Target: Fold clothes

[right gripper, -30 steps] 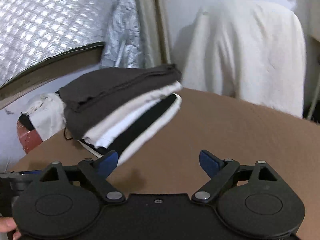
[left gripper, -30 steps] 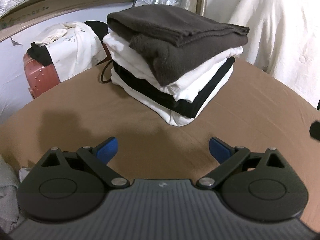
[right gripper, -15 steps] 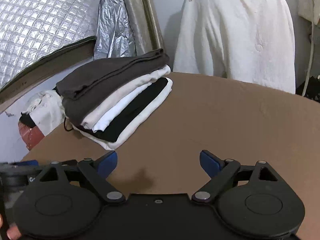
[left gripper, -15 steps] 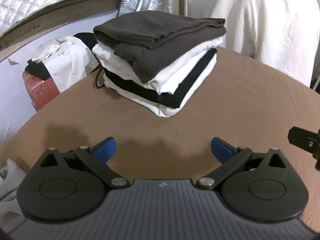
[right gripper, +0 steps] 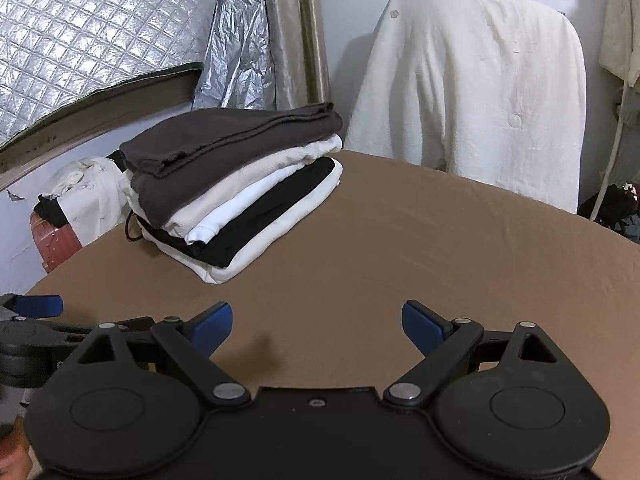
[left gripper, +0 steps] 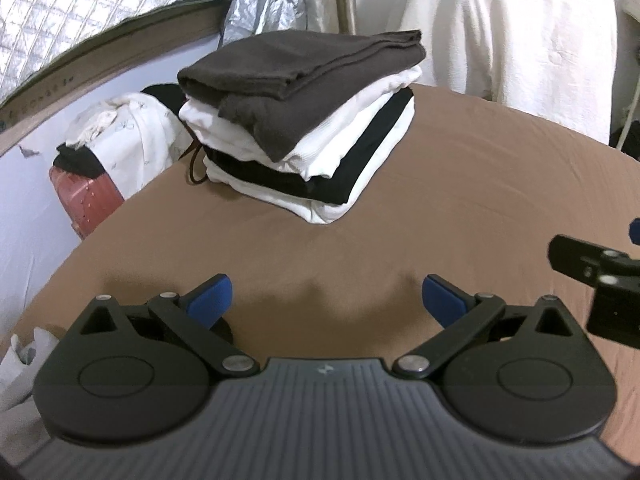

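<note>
Brown-covered table (left gripper: pixel 460 184) carries a finished stack of folded clothes (left gripper: pixel 304 128) at its far left. We hold left tool (left gripper: pixel 326 300) and right tool (right gripper: pixel 316 322) wide open, empty, well short of it. Between garments, we judge; next needs an unfolded piece, perhaps from the heap on the red suitcase (left gripper: pixel 86 194).

From my feed I see a table (left gripper: pixel 460 184) covered in a brown sheet. Beyond its far edge a white cloth (right gripper: pixel 480 92) hangs over something, with a quilted silver foil sheet (right gripper: pixel 80 28) up on the left. Down at the left, beside the table, a red suitcase (left gripper: pixel 86 200) stands with white and black garments (left gripper: pixel 120 132) heaped on it. A thin dark cord (left gripper: pixel 196 164) loops on the sheet.
</note>
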`<state>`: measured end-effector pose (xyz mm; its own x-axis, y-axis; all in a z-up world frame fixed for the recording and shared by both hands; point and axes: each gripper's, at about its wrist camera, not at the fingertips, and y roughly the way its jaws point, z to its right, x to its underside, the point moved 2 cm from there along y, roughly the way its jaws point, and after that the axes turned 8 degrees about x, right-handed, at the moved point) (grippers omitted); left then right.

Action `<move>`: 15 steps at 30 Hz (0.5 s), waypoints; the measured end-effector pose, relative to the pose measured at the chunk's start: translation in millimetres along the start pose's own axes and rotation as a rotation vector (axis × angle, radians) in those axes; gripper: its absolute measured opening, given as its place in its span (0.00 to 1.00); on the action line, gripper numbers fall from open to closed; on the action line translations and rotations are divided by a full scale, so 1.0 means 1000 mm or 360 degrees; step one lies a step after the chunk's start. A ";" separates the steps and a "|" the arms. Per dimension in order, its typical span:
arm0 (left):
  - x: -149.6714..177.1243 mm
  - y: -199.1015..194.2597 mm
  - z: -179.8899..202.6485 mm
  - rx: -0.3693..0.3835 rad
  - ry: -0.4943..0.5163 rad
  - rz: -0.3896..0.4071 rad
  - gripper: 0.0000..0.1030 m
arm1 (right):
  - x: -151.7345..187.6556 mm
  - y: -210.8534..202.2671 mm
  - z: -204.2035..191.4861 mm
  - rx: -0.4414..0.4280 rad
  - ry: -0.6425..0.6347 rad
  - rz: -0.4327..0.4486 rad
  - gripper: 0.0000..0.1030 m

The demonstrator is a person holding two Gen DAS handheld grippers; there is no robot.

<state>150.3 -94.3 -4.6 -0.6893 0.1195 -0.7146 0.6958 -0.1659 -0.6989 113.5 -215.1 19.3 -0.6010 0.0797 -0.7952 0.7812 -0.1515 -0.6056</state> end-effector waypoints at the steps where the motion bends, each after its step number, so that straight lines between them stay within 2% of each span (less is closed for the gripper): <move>1: 0.000 -0.001 0.001 0.0000 0.0011 0.0005 1.00 | 0.001 -0.001 -0.001 0.0002 0.0001 0.0000 0.92; 15: 0.001 0.002 0.000 -0.0036 0.0046 0.0026 1.00 | 0.003 0.000 0.000 0.0014 -0.0009 -0.0003 0.92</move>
<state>150.9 -94.1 -7.0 -0.6718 0.1452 -0.7264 0.7115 -0.1461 -0.6873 111.6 -214.9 16.4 -0.6032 0.0745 -0.7941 0.7787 -0.1603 -0.6066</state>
